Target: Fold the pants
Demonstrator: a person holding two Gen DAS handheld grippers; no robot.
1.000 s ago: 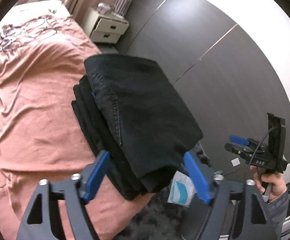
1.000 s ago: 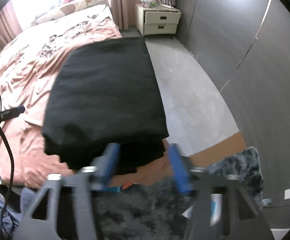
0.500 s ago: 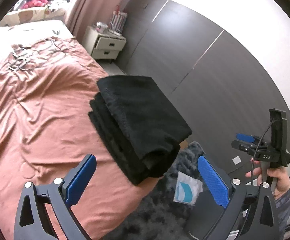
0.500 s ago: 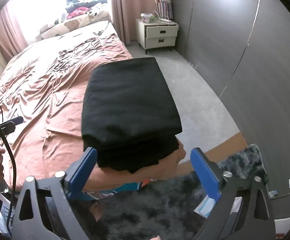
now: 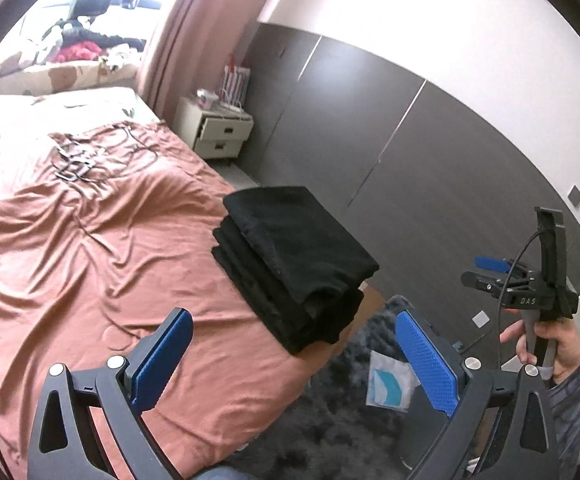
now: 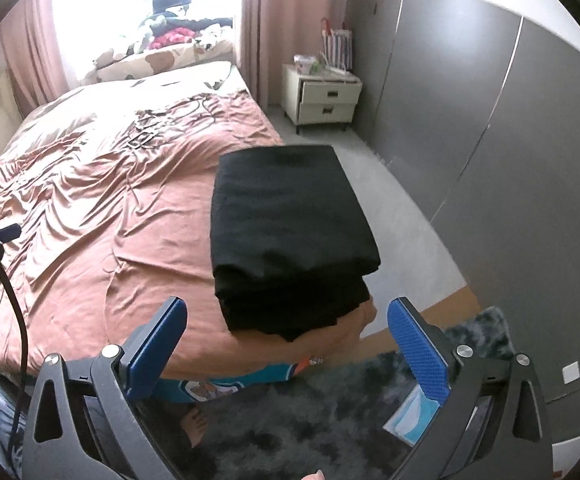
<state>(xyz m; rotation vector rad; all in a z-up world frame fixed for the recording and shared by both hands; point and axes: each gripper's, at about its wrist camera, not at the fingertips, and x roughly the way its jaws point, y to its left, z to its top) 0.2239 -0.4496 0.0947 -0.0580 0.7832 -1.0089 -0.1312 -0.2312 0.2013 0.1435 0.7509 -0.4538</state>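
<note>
Left wrist view first: my left tongs (image 5: 293, 354) are spread as wide as they go, blue pads (image 5: 425, 364) apart, nothing between them. Beyond them sit the black pants (image 5: 293, 256), folded into a thick stack on the near corner of the bed, resting on the pink bedspread (image 5: 90, 248). The stack's near end reaches the mattress edge, over the dark shaggy rug (image 5: 341, 420). A white and blue packet (image 5: 389, 386) lies on that rug. Off to the right of this view I can see my right hand (image 5: 549, 344) gripping the handle of the other tool, held up in the air, well clear of the stack.

Right wrist view now: my right tongs (image 6: 288, 344) are also wide open and empty, both pads hanging short of the pants (image 6: 286, 232) without touching them. From here the stack looks neat, its top layer flat and smooth, the folded edges facing me. A cream nightstand (image 6: 321, 100) stands past the bed against the grey wardrobe (image 6: 489, 128). A bare foot (image 6: 194, 424) shows on the rug below.
</note>
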